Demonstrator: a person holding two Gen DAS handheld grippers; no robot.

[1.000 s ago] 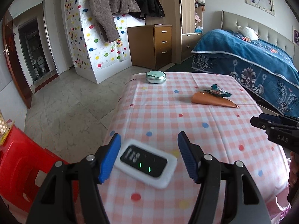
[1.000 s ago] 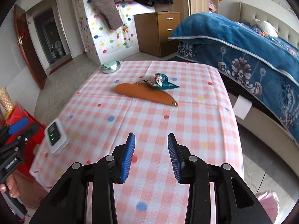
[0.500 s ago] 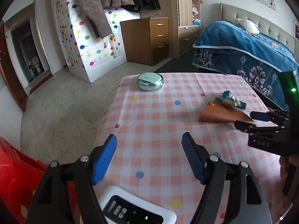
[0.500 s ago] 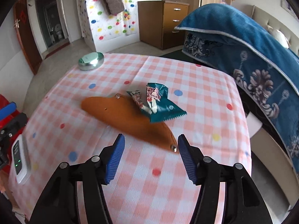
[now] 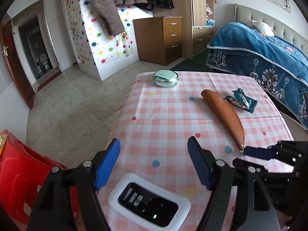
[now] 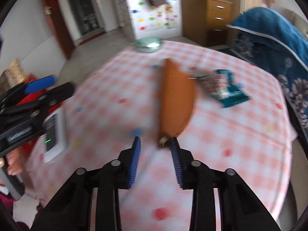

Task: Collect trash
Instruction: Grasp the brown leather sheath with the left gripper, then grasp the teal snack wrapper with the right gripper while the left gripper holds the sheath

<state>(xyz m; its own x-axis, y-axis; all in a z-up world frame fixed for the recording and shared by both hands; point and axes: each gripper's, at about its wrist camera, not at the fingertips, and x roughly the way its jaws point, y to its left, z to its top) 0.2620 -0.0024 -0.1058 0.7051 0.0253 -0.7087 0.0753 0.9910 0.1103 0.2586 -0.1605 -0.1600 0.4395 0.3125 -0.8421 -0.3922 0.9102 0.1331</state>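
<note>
The teal wrapper (image 5: 243, 101) lies on the checked surface (image 5: 163, 119) touching the tan sheath (image 5: 227, 115); its print is unreadable; left gripper (image 5: 154, 163) jaws gape empty; right gripper (image 6: 155, 144) jaws, just narrowing, remain apart at the sheath's tip.

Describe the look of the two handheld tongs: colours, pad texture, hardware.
Both match: the left tongs and the right tongs have matte black plastic linkage arms with round silver pivot screws, and flat blue finger pads ribbed on the inner faces. No cables or markings are legible in the current views. A bit of a hand shows at the right wrist view's left edge; no sleeve can be made out.
</note>
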